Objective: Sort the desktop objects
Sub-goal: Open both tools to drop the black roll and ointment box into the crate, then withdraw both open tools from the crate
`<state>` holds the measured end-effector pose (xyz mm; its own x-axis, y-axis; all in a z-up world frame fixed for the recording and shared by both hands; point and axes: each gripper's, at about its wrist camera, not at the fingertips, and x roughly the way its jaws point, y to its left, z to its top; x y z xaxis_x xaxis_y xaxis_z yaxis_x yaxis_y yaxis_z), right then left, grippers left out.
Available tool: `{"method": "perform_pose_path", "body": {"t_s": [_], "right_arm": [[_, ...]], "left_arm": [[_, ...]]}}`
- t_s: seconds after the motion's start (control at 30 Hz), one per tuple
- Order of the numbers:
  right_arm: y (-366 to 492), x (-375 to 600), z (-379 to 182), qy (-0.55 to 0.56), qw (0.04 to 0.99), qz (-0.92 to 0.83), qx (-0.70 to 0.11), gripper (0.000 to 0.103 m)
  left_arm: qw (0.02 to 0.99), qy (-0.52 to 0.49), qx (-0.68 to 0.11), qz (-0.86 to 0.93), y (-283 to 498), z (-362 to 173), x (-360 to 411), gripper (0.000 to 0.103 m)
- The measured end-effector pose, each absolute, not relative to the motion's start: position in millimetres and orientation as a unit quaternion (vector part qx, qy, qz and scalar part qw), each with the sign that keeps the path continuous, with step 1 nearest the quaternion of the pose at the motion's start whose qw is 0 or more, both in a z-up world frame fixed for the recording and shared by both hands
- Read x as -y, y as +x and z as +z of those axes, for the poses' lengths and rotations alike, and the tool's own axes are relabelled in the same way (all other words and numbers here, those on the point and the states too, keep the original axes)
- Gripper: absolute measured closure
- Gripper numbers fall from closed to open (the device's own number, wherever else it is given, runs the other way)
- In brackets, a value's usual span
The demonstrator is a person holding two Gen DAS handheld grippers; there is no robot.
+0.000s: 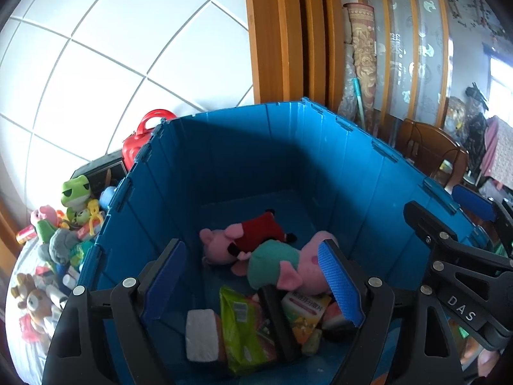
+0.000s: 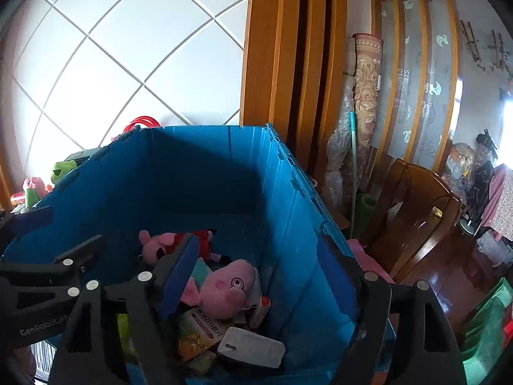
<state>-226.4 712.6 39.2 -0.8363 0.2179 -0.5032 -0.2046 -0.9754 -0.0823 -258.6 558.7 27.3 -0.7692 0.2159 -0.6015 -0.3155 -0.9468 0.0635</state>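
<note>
**Both grippers empty over the blue crate**

I have the left gripper [image 1: 256, 276] hanging over the near edge of the blue crate [image 1: 243, 147], jaws spread wide, nothing between them. Right gripper [image 2: 259, 276] same story: jaws apart, empty, poised above the crate's near right side. In the left view I can see the right gripper's black frame just beside mine, on the right.

Inside the crate: pink pig plush in a red dress [image 1: 243, 237] lying toward the middle of the floor, second pig plush in a teal top [image 1: 288, 266] touching it, nearer to me. Below those, against the near wall, a green snack bag [image 1: 243, 327], a yellow-orange printed packet [image 1: 304, 314] and a white block [image 1: 202, 333], all piled together. Right view shows a grey-white box [image 2: 253, 349] at the near edge too.

Outside the crate, left side, I see the unsorted heap: frog plush [image 1: 75, 192], bear plush [image 1: 35, 301], other small toys I can't make out. Red case [image 1: 144, 138] behind the crate's far-left corner. Wooden chair [image 2: 416, 218] to the right, well apart.
</note>
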Motion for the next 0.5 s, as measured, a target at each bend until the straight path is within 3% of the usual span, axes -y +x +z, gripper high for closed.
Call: {"method": "perform_pose_path", "body": {"t_s": [0.1,0.2,0.5], "right_arm": [[-224.3,-710.9,39.1,-0.265,0.109,0.958,0.012,0.025],[-222.2,-710.6,39.1,-0.264,0.119,0.957,0.01,0.002],[-195.3,-678.0,55.3,-0.244,0.126,0.962,0.002,0.0]], "left_arm": [[0.142,-0.307,-0.08,0.937,-255.8,27.6,-555.8,0.018],[0.145,-0.306,-0.074,0.938,-252.1,28.6,-546.9,0.018],[0.116,-0.283,-0.053,0.951,-217.8,46.2,-473.4,0.018]]}}
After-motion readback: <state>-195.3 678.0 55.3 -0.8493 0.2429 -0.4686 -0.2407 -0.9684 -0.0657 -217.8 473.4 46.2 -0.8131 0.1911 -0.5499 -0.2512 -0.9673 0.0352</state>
